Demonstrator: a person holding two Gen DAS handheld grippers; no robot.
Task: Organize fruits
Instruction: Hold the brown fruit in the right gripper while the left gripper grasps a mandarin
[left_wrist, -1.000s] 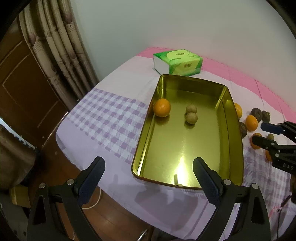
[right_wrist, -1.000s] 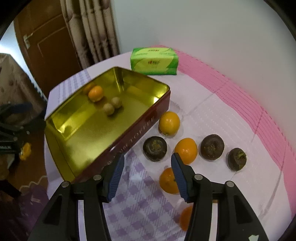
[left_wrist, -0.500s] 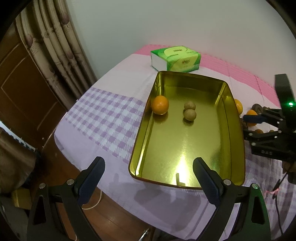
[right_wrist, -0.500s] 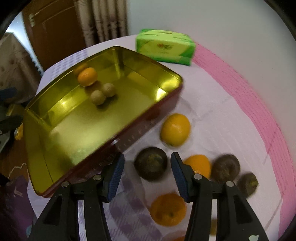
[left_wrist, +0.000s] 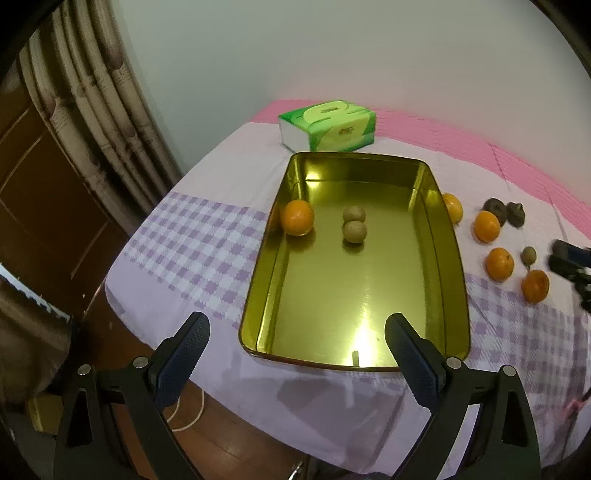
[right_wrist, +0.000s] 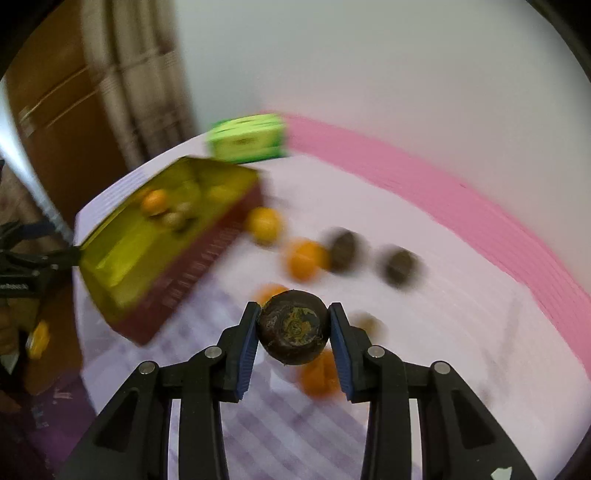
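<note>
Right tool (right_wrist: 293, 334) is clamped on a dark fruit (right_wrist: 293, 326), pads pressed to both its sides, fruit lifted off the surface (right_wrist: 461, 325) w/ blurred oranges showing behind and under it. Only the right view shows this grip; in the left view the right tool (left_wrist: 570, 264) is just a dark smear cut off at the frame edge, no fruit visible in it.

Left tool (left_wrist: 295, 354) hangs wide, nothing between its fingers, near end of the tin (left_wrist: 258, 273) framed between them. Left view is the sharp one: inside the tin an orange (left_wrist: 297, 217) by the left wall and two small brown fruits (left_wrist: 354, 223) touching each other, mid-tin. Outside, right of the tin: one orange (left_wrist: 452, 207) half hidden behind the rim, three more oranges (left_wrist: 499, 264) spread on the cloth, two dark fruits (left_wrist: 504, 212) side by side at the back, one small brown fruit (left_wrist: 528, 255) between two oranges. Tissue box (left_wrist: 327, 125) just beyond the tin's far end.

Right view is motion-blurred: tin (right_wrist: 192, 273), its red outer wall, tissue box (right_wrist: 245, 138) and loose fruit are smudges; counts hard to make out there. An orange under the right tool is mostly hidden by the held fruit. Left tool (right_wrist: 40, 251) shows dimly at the far left edge, cut off
</note>
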